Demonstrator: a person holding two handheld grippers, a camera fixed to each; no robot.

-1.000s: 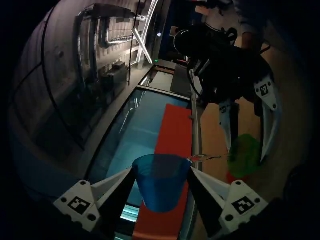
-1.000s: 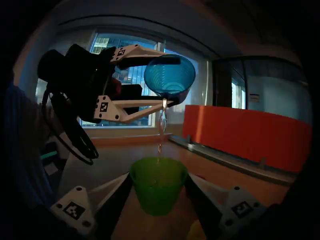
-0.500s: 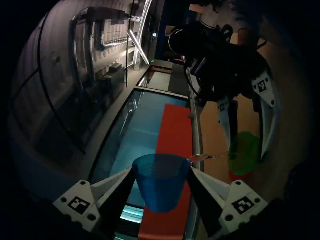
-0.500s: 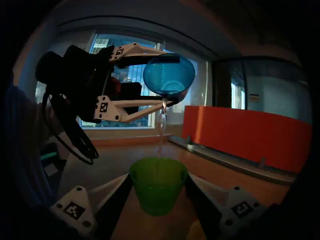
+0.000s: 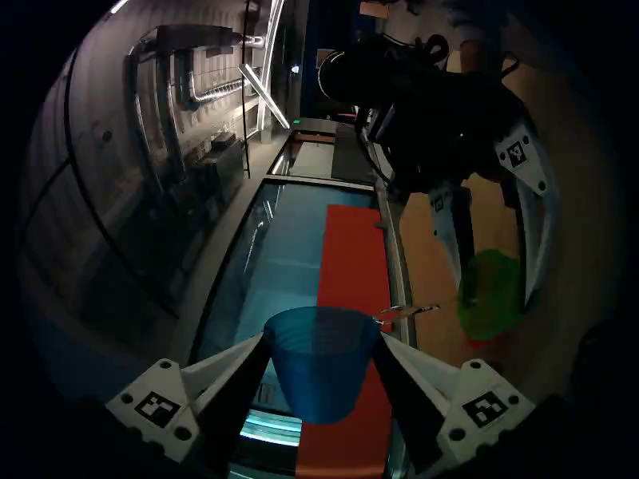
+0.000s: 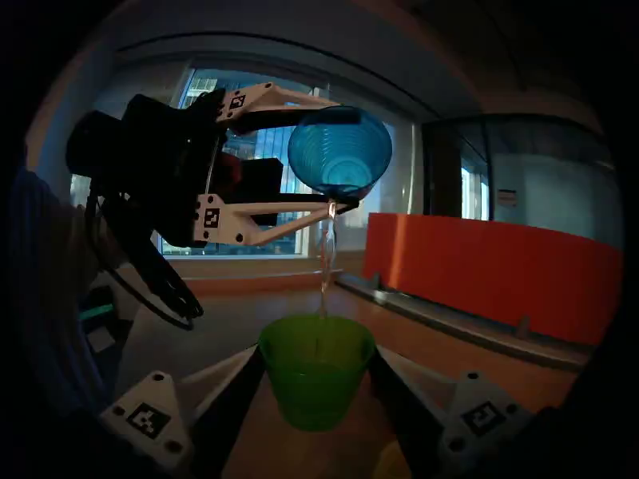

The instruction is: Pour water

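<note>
My left gripper (image 5: 319, 363) is shut on a blue cup (image 5: 319, 371), tipped on its side. In the right gripper view the blue cup (image 6: 339, 153) hangs above, mouth toward the camera, held by the left gripper (image 6: 331, 156). A thin stream of water (image 6: 326, 259) falls from its rim into the green cup (image 6: 316, 369). My right gripper (image 6: 316, 375) is shut on that green cup, holding it upright just above the wooden table (image 6: 240, 319). In the left gripper view the green cup (image 5: 489, 294) sits between the right gripper's white fingers (image 5: 454, 239), with the stream (image 5: 407, 310) running toward it.
An orange panel (image 6: 511, 267) runs along the table's right side in the right gripper view, with a metal rail (image 6: 431, 311) at its foot. Windows (image 6: 240, 144) stand behind. A person's arm (image 6: 48, 303) is at the left. Glass wall and pipes (image 5: 192, 160) appear in the left gripper view.
The blue cup has tipped a little further and the stream keeps running into the green cup. The left gripper view has drifted slightly; the green cup sits a bit higher in it.
</note>
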